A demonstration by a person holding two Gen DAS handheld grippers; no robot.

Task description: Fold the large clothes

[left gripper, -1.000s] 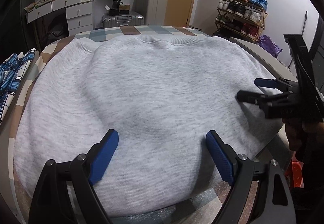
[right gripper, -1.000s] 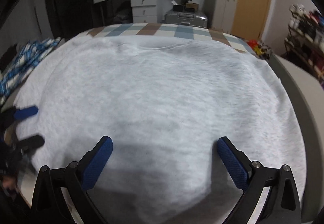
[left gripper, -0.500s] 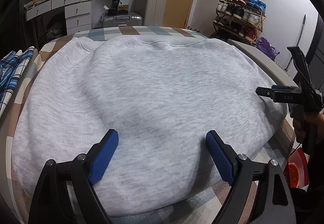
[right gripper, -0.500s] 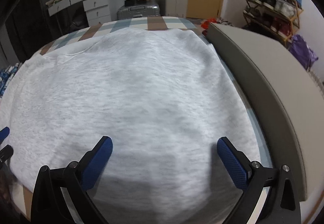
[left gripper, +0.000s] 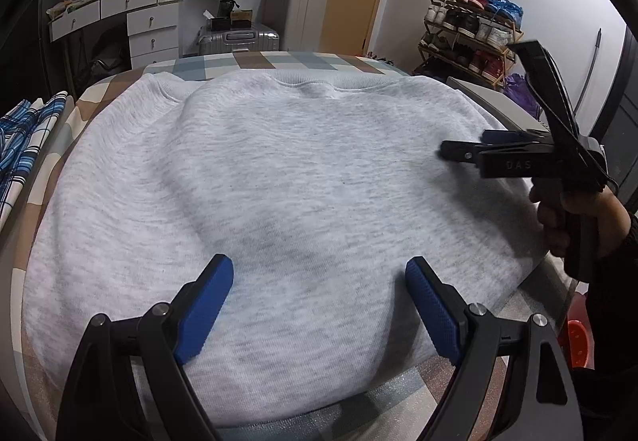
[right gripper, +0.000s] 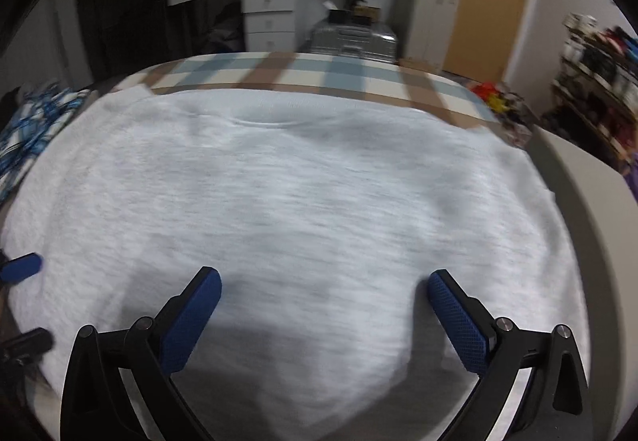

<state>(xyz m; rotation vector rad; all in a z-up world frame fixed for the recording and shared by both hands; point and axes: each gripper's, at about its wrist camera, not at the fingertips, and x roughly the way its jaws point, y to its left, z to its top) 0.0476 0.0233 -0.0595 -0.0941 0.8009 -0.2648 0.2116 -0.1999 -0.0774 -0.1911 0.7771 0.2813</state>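
Grey sweatshirt (left gripper: 279, 193) lies flat w/ neckband toward far edge of the checked bed (left gripper: 279, 60), covering most of it from near edge to right edge. Left gripper (left gripper: 319, 301) hovers over the near hem, jaws wide, nothing between them. Right gripper (right gripper: 325, 305) also wide and empty above the fabric near the right edge; plaid cloth (left gripper: 24, 146) at left edge.

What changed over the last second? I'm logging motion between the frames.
The right gripper swung out to the bed's edge, then came back in over the light grey sweatshirt. Nothing was grasped. The left gripper stayed open over the near hem, and the sweatshirt stayed flat.
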